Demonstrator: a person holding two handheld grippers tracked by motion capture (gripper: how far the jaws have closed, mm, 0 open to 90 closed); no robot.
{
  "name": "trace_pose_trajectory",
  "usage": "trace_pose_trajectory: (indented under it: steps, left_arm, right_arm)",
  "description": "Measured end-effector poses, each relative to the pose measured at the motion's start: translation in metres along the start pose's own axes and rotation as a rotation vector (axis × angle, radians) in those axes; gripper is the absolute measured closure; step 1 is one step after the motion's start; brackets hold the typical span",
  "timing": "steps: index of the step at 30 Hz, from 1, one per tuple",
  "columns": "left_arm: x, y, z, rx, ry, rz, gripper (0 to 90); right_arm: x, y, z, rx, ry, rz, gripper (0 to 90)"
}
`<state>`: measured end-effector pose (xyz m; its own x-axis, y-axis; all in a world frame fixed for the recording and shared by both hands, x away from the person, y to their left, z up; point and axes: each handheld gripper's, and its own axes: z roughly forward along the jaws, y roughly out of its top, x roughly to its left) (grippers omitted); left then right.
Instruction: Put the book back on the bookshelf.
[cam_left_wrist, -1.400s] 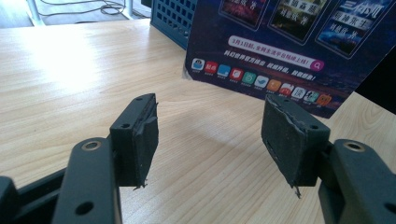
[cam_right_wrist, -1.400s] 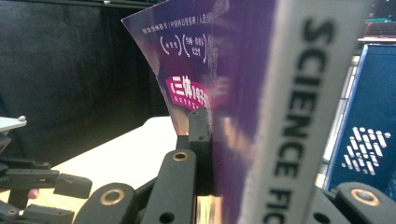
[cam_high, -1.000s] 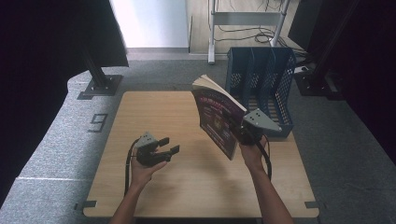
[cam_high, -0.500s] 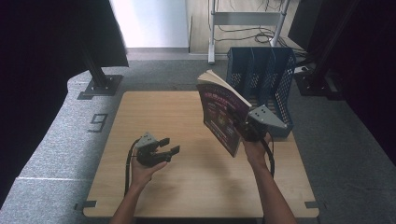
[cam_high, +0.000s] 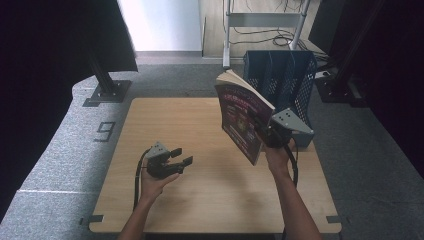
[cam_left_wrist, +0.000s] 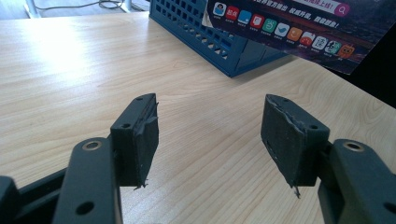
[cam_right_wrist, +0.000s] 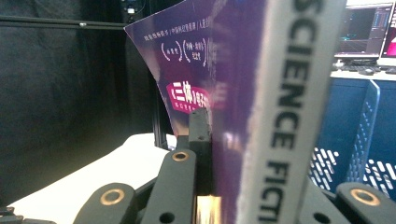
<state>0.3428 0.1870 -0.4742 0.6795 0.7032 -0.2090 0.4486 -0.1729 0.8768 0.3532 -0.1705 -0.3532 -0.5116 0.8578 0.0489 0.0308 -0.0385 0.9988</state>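
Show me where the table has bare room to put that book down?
The wooden table is bare across its far left half, beyond the left gripper, and along the near edge between the forearms. It is crowded far right, around the blue file rack, beside the book in the right gripper.

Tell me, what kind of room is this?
Probably a lab or studio set up for recording. A small wooden table stands on grey carpet between black curtains, with a numbered floor mark beside it and computer monitors behind.
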Motion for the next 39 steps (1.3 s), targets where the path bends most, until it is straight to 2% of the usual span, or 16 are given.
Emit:
trace_pose_trajectory:
  steps: [16,39]
  left_arm:
    - [0.0,0.0,0.001,0.004,-0.004,-0.001,37.0]
    - [0.001,-0.003,0.005,0.027,-0.006,-0.007,36.8]
  right_arm:
    - [-0.014,0.006,0.0,-0.018,-0.03,-0.005,81.8]
    - [-0.046,0.005,-0.006,-0.016,-0.134,0.014,81.8]
